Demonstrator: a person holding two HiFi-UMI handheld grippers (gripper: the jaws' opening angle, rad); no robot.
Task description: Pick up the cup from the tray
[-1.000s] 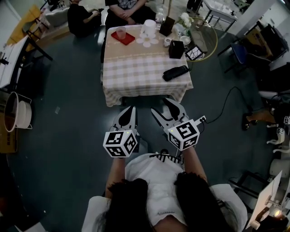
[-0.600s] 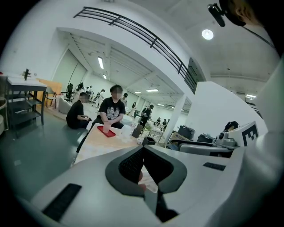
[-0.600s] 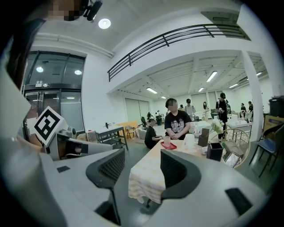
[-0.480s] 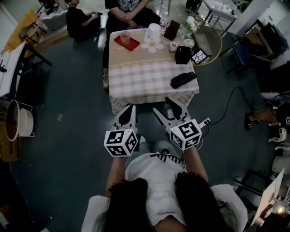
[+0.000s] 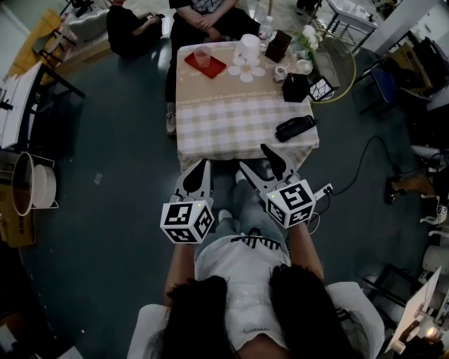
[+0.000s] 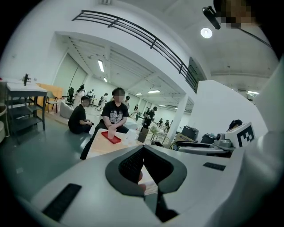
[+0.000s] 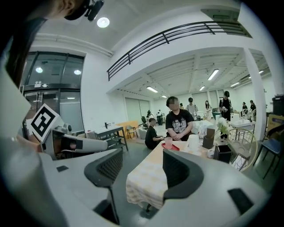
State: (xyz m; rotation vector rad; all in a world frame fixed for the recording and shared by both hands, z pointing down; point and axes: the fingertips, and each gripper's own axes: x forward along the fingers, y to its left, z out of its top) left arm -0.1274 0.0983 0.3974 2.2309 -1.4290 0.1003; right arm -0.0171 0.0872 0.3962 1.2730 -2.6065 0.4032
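The left gripper [image 5: 199,170] is hanging just short of the table's near edge. Its jaws are lying together at the tips, with nothing caught in them. Well apart from it, at the far left corner of the table [image 5: 238,116] with its checked cloth, the cup [image 5: 203,55] is standing upright on a red tray [image 5: 215,69]. It is showing as a small see-through tumbler with a pinkish tint, slightly wider at the rim than at the base. A person in a black T-shirt [image 5: 210,14] is sitting right behind it, hands folded. To the right of the tray a tall white container [image 5: 250,48] is standing among white discs, and a black pouch [image 5: 295,127] is lying near the table's right front corner. The right gripper [image 5: 255,161] is hovering beside the left one. Its jaws are standing apart and have just been opening wider. Only the distant table is showing through the gap, and nothing is being held.
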